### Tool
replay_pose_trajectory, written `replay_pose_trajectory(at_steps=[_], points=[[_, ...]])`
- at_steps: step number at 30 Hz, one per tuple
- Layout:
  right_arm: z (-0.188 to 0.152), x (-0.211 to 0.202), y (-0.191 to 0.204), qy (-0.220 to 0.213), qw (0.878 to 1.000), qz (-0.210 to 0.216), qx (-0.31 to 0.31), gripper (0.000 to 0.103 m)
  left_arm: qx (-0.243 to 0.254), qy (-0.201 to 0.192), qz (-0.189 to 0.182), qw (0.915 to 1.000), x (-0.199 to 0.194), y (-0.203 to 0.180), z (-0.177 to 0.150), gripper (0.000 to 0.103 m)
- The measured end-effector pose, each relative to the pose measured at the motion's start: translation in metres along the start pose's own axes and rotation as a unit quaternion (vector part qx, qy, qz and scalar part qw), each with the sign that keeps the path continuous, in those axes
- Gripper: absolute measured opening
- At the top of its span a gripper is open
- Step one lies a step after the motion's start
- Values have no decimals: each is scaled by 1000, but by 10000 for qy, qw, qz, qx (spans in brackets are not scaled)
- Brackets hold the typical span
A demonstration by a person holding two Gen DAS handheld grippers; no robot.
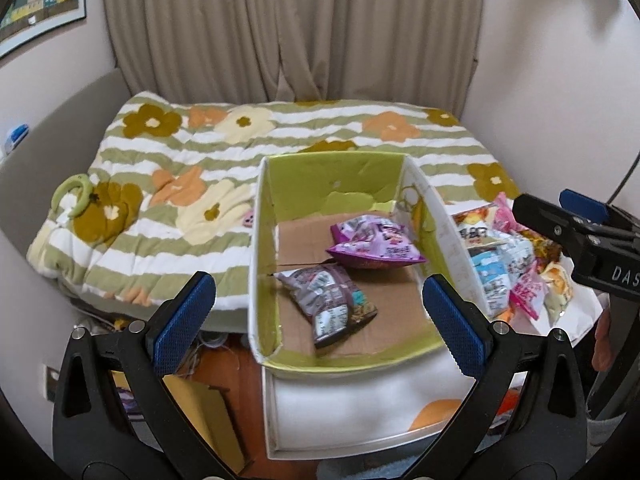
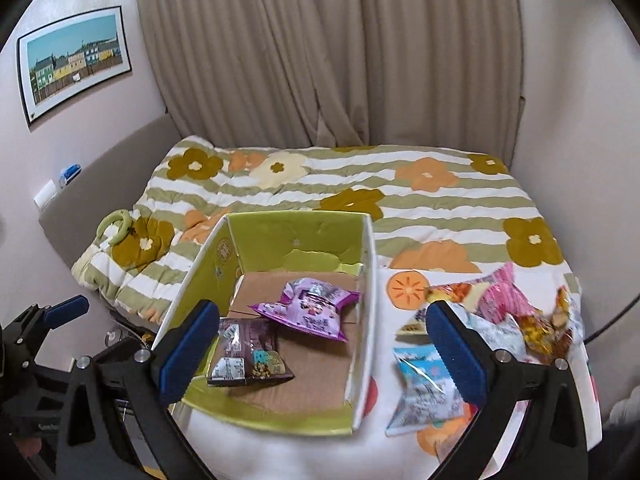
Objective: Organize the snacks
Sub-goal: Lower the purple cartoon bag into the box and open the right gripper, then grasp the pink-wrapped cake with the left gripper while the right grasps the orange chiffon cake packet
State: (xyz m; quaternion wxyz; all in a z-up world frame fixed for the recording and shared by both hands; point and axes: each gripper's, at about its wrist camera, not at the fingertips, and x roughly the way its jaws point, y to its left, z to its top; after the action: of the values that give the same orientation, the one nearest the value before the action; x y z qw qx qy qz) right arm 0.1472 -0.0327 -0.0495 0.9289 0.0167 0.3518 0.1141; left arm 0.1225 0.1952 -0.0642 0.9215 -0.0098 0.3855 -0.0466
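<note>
At the far left a framed picture (image 2: 74, 62) is seen on the wall, and below it a green ring (image 2: 116, 222) lies on the flowered quilt (image 2: 420, 200) that covers the bed. The left hand-held gripper (image 1: 318, 320) is held released, its blue pads wide apart with nothing between them, above the near left corner of the box (image 1: 256, 240). The box, green inside with a brown cardboard floor, is set on a white cloth (image 2: 280, 452) at the near edge of the bed. Two snack bags are found inside it: a brown bag (image 2: 248, 354) lies toward the near left, and a purple bag (image 2: 310, 312) lies just behind it toward the right wall, the two overlapping slightly at their edges. The right hand-held gripper (image 2: 322, 356) is likewise held released and empty, spread across the box's right wall. To the right of the box, outside it, a pile of snacks (image 2: 500, 320) is spread on the cloth; a blue and white bag (image 2: 424, 392) lies nearest, just beside the box wall, with a pink bag (image 2: 504, 300) and orange wrappers behind it.
</note>
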Motion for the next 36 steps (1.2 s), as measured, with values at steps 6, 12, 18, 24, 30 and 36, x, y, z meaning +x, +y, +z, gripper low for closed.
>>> replay_pose_trajectory(at_steps=[6,12,18,24,30,36], points=[[-19,-33,-30,-135,9997,-166,125,103,120,-4,-262,9996,-8,-40,-6,103],[-39,-70,-90,-327,9974,-534,360,103,111,79,-464,9988,-6,-99,-17,103],[-55,-87,-164,-109,9971,-595,467,103,22,463,-602,9971,12,-184,-34,103],[-72,-91,-230,134,9974,-564,435,103,-60,824,-627,9946,38,-256,-59,103],[-95,-67,-279,462,9977,-371,327,103,-388,1254,-592,9896,80,-306,-92,103],[-124,-26,-313,821,9964,-187,117,103,-671,1529,-401,9851,129,-331,-124,103]])
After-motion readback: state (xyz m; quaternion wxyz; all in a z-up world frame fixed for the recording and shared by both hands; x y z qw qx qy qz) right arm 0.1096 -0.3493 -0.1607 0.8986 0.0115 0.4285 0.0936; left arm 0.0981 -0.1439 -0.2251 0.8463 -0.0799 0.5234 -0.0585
